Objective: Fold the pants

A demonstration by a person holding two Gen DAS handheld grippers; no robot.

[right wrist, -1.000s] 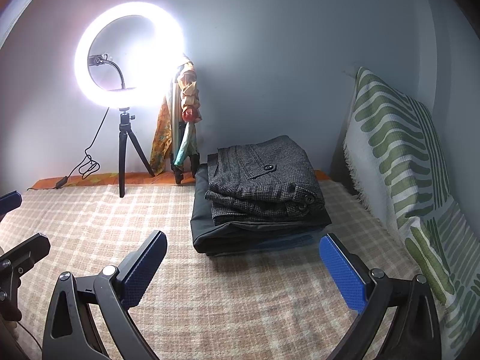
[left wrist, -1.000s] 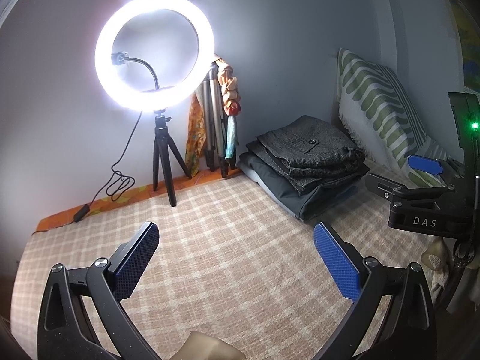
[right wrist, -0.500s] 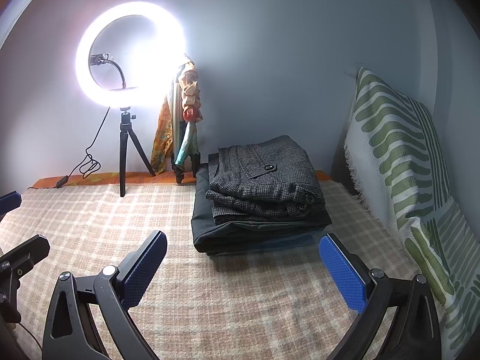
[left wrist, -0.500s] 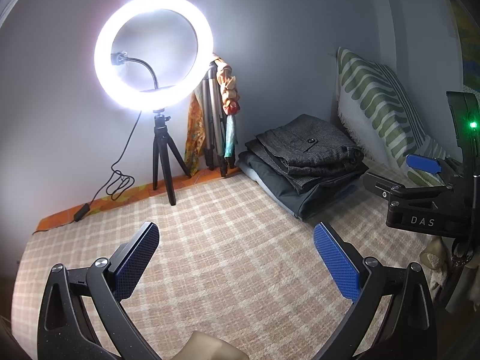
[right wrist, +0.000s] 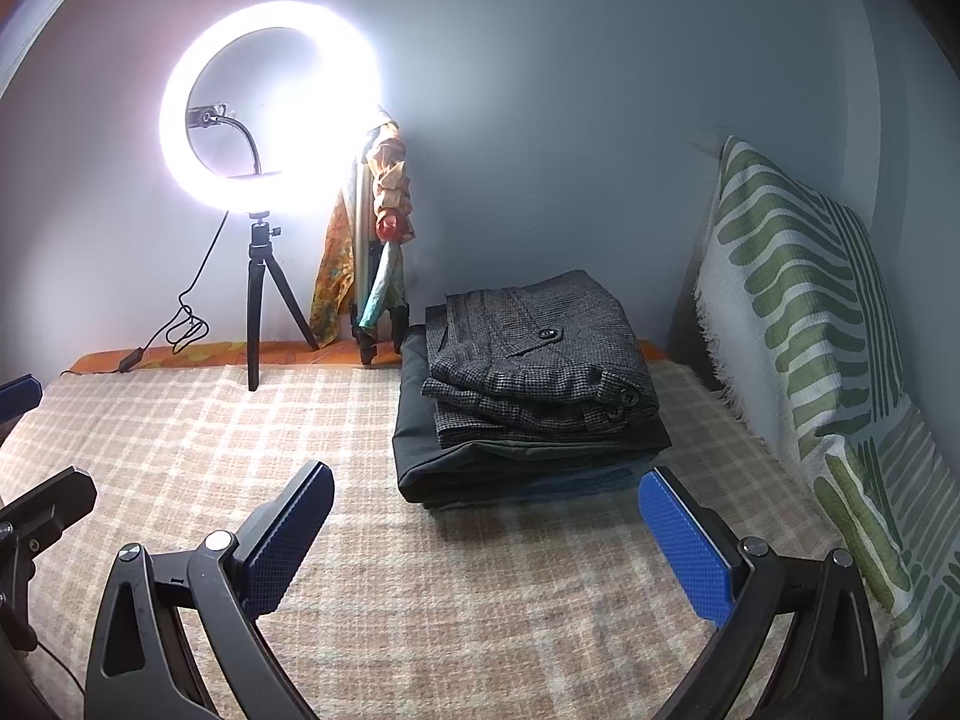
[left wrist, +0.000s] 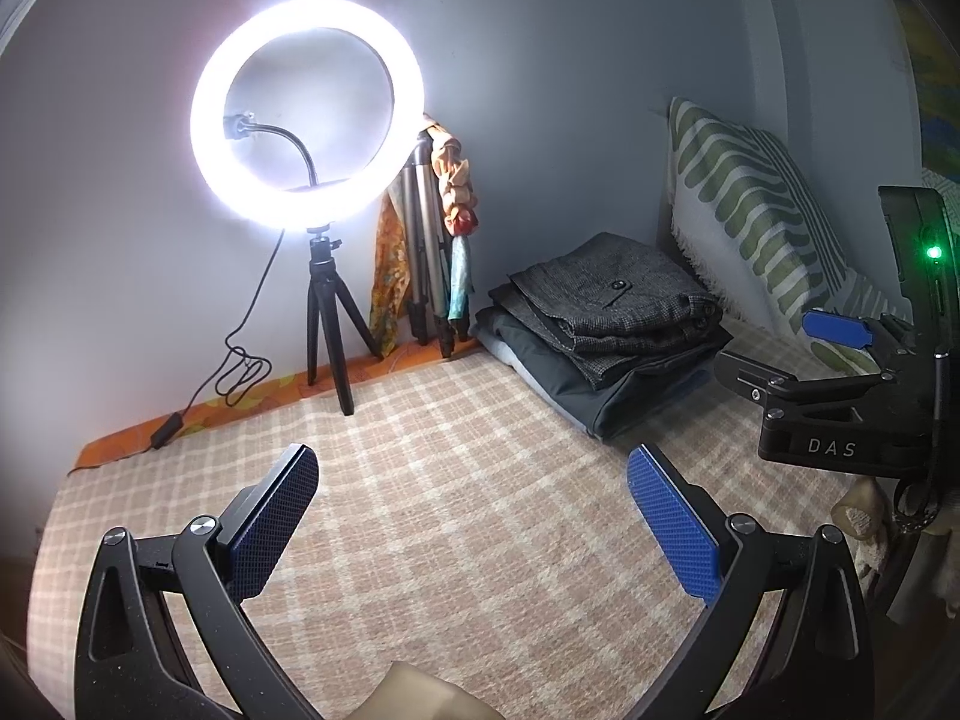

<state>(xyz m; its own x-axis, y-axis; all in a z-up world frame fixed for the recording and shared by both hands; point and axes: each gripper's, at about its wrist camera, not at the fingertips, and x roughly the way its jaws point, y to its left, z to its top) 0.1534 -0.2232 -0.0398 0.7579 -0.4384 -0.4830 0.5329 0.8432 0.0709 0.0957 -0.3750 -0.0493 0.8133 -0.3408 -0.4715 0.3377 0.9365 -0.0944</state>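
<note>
A folded pair of grey tweed pants point(right wrist: 540, 366) lies on top of a stack of folded dark pants point(right wrist: 510, 462) at the back of the checked bed cover point(right wrist: 240, 450). The stack also shows in the left wrist view point(left wrist: 606, 324). My left gripper point(left wrist: 474, 498) is open and empty, low over the cover, well short of the stack. My right gripper point(right wrist: 486, 516) is open and empty, just in front of the stack. The right gripper also shows at the right edge of the left wrist view point(left wrist: 840, 360).
A lit ring light on a small tripod point(right wrist: 264, 120) stands at the back left with its cable point(right wrist: 186, 324). A folded tripod with a scarf point(right wrist: 378, 252) leans on the wall. A green striped cushion point(right wrist: 810, 324) lines the right side.
Almost nothing differs. Both grippers hold nearly still and stay open; the views shift only slightly.
</note>
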